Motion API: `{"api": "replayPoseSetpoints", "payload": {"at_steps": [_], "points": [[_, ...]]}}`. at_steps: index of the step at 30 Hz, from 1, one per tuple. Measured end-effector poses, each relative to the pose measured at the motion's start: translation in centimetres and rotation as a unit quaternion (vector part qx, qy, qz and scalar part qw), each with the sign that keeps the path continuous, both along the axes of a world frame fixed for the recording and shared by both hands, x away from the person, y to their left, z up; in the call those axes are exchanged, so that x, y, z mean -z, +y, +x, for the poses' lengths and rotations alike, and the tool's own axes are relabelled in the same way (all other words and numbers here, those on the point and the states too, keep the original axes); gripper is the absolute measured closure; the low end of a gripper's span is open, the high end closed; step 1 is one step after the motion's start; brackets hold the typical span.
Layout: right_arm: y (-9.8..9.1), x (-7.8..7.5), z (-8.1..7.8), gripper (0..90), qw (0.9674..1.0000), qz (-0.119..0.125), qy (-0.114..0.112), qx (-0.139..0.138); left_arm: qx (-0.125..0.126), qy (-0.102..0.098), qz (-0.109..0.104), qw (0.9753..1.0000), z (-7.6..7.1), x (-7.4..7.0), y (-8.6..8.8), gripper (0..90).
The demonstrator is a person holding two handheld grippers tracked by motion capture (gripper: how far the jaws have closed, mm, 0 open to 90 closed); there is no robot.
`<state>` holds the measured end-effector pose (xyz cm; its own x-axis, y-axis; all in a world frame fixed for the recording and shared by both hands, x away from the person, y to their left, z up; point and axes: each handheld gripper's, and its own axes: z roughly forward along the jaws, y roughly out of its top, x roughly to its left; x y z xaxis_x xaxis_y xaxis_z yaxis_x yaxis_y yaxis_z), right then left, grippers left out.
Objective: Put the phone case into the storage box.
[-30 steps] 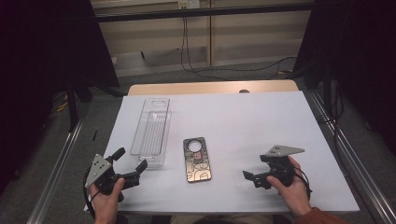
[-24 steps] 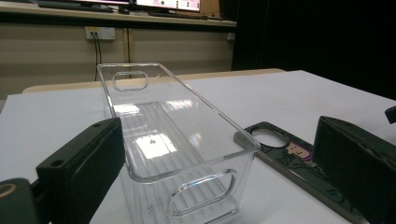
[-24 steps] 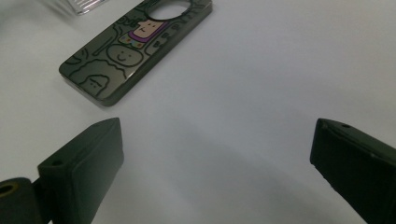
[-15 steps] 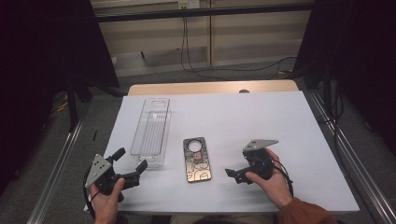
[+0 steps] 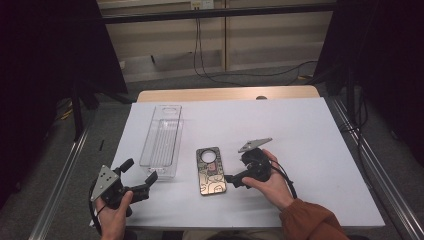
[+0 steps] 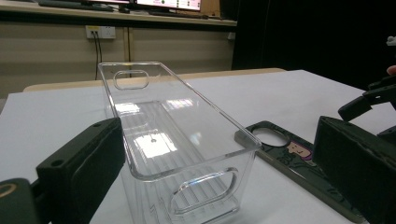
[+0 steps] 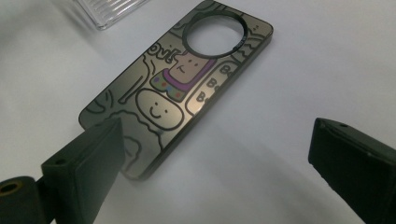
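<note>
Dark phone case (image 5: 210, 170) flat, long axis running away, ring end far, both grippers spread

A white table top (image 5: 310, 130) is covering most of the work area, with a wooden edge (image 5: 225, 94) showing along its far side. A clear plastic bin (image 5: 162, 137) is standing upright on the left half, its long side running away from the person and an oval handle cut-out showing in each end wall. A dark phone case (image 5: 210, 170) is lying flat just to the right of the bin, apart from it, with cartoon figures printed on it and a round camera opening at its far end. Black cables (image 5: 210, 70) are trailing over the floor beyond the table. A wall socket (image 5: 196, 4) is sitting above them.
</note>
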<state>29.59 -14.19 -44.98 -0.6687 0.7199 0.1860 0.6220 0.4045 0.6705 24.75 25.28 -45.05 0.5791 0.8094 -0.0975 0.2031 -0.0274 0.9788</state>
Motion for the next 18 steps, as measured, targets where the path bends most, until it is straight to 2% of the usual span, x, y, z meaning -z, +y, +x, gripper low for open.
{"api": "replayPoseSetpoints", "payload": {"at_steps": [5,6,17,18], "points": [[1.5,-0.2,0.7,4.3,0.9997,-0.002,0.016,-0.016,-0.001,-0.002,-0.002,1.0,0.0,0.0,0.0,2.8],[1.7,-0.2,0.8,4.3,0.9997,-0.011,0.016,-0.015,-0.002,-0.003,0.0,1.0,0.0,0.0,0.0,2.8],[4.4,-0.4,2.3,3.7,0.9984,-0.041,0.029,-0.026,-0.001,0.0,0.001,1.0,0.0,0.0,0.1,2.8],[4.9,-0.3,2.5,3.8,0.9975,-0.053,0.039,-0.027,-0.001,-0.001,0.001,1.0,0.0,0.0,0.1,2.8]]}}
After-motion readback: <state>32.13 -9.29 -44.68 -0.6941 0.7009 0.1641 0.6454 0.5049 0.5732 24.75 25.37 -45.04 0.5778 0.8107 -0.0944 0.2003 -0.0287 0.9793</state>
